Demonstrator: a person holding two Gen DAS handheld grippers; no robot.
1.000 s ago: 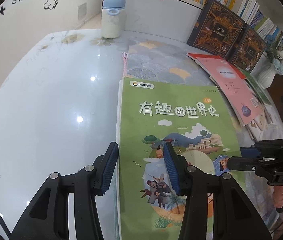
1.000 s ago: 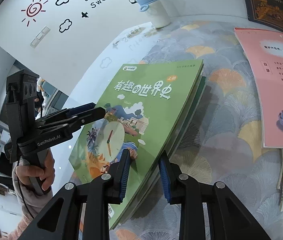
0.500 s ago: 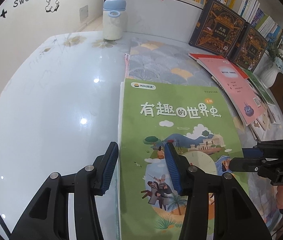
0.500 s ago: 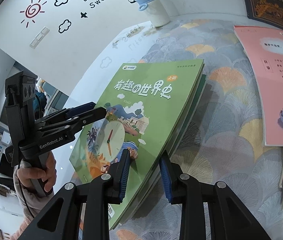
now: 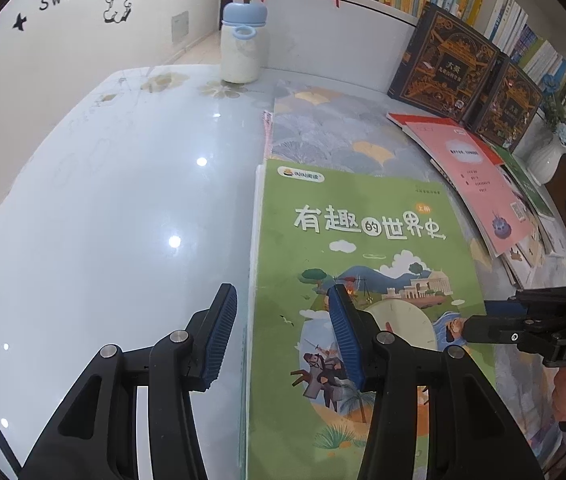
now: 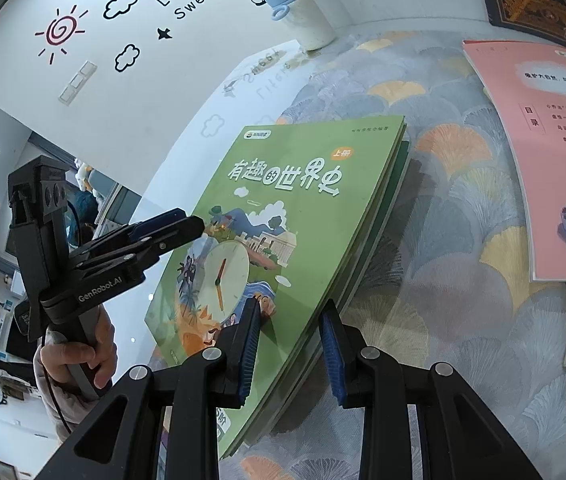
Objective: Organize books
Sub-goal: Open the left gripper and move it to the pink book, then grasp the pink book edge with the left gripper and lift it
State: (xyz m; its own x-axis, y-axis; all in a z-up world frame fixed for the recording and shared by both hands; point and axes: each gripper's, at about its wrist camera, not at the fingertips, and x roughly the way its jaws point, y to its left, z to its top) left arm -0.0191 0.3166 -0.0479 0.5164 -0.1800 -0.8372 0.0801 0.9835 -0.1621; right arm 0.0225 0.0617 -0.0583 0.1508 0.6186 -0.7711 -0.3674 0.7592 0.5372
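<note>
A stack of thin books topped by a green picture book (image 5: 363,240) (image 6: 303,200) lies half on the patterned mat (image 6: 443,240) and half on the glossy table. My left gripper (image 5: 281,300) (image 6: 199,224) straddles the stack's left edge. One pad rests over the cover and the other stands beside the edge, with a gap showing. My right gripper (image 6: 290,312) (image 5: 475,320) straddles the right edge the same way. Both stand partly open, and neither pinches the stack.
A fanned pile led by a pink book (image 5: 471,168) (image 6: 543,140) lies to the right. Two dark ornate books (image 5: 443,64) lean on the shelf wall behind. A blue-capped bottle (image 5: 241,48) stands at the back, and a white vase (image 5: 543,160) at the far right.
</note>
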